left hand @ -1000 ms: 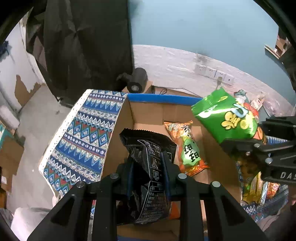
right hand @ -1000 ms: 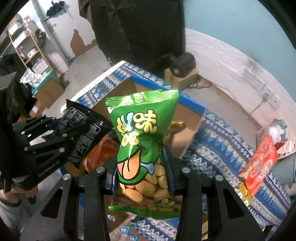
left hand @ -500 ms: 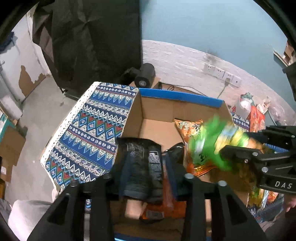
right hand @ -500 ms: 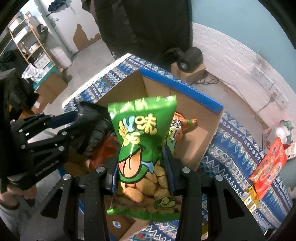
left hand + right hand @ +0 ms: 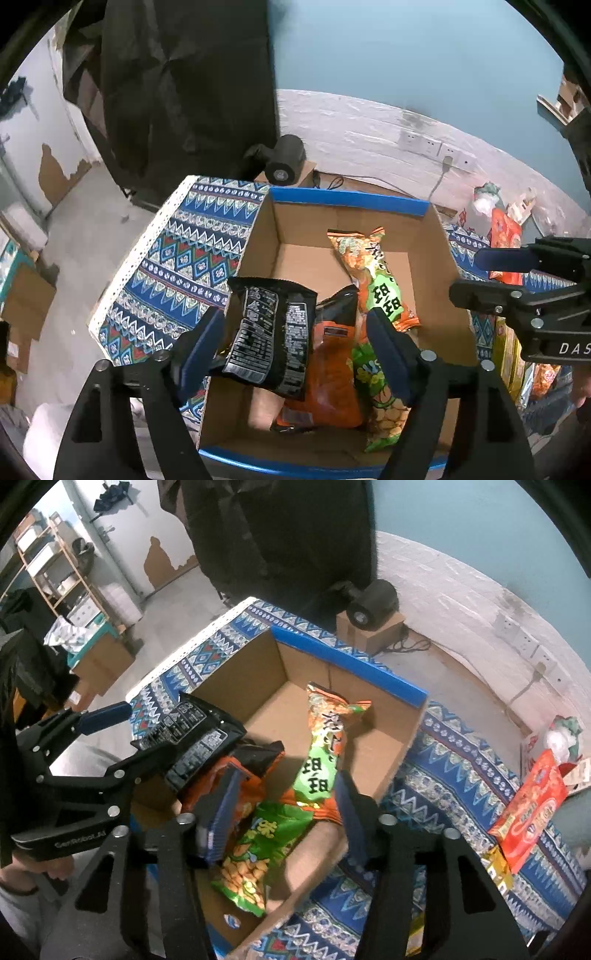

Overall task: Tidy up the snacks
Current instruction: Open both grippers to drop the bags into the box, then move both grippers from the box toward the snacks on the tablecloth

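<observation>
- Left wrist view: open brown cardboard box with blue-taped rim sits on the blue patterned tabletop cloth and already holds a long orange-and-green snack packet, an orange bag and a green peanut bag.
- The left gripper has just been opening; its jaws stand wide, and the black crinkled snack bag hangs between them, apparently dropping free, no pad pressing it.
- Right wrist view: the right gripper has also just been opening, jaws apart and empty above the green peanut bag lying in the box.
- Left to do, I judge: a red packet and yellow ones beside it wait on the cloth.
</observation>
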The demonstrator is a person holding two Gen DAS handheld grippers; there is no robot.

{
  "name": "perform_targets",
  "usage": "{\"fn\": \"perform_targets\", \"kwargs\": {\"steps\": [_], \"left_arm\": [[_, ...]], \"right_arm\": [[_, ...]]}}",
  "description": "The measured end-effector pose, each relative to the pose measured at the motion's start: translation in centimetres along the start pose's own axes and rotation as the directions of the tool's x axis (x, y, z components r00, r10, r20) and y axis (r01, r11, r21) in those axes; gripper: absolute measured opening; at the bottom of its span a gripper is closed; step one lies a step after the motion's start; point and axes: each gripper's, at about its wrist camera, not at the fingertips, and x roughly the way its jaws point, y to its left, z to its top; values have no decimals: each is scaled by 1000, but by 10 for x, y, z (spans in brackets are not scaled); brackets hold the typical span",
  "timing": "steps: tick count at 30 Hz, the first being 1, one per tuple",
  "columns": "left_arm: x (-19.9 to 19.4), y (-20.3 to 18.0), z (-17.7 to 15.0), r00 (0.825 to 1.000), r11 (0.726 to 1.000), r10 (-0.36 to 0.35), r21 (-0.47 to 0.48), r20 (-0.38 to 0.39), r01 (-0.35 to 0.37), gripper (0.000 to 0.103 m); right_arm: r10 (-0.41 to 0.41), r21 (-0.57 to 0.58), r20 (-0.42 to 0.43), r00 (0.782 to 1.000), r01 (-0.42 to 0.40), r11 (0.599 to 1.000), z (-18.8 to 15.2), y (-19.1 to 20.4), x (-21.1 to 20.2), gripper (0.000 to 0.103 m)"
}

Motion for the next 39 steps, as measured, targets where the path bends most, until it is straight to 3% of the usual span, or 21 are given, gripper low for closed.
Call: {"fn": "perform_targets", "kwargs": {"steps": [6,24,29,39], "left_arm": [[-11,-25,0,996,993,-89,76,-1,89,81],[-38,-119,4,981,946,-195,263,-4,189,81],[-41,-149,1,978,925,-209,324,-5,199,81],[-42,-192,-3,973,908,-227,368,31,200,81]], "right_arm": [[-25,-7,-7,1000,25,1000,-18,-14,-18,57],[-123,86,-20,992,124,988,-97,-96,-83,58],[-144,117,-17,989,145,982,-119,-116,-100,58],[-189,215,-28,982,191,958,-169,-168,-130,59]]}}
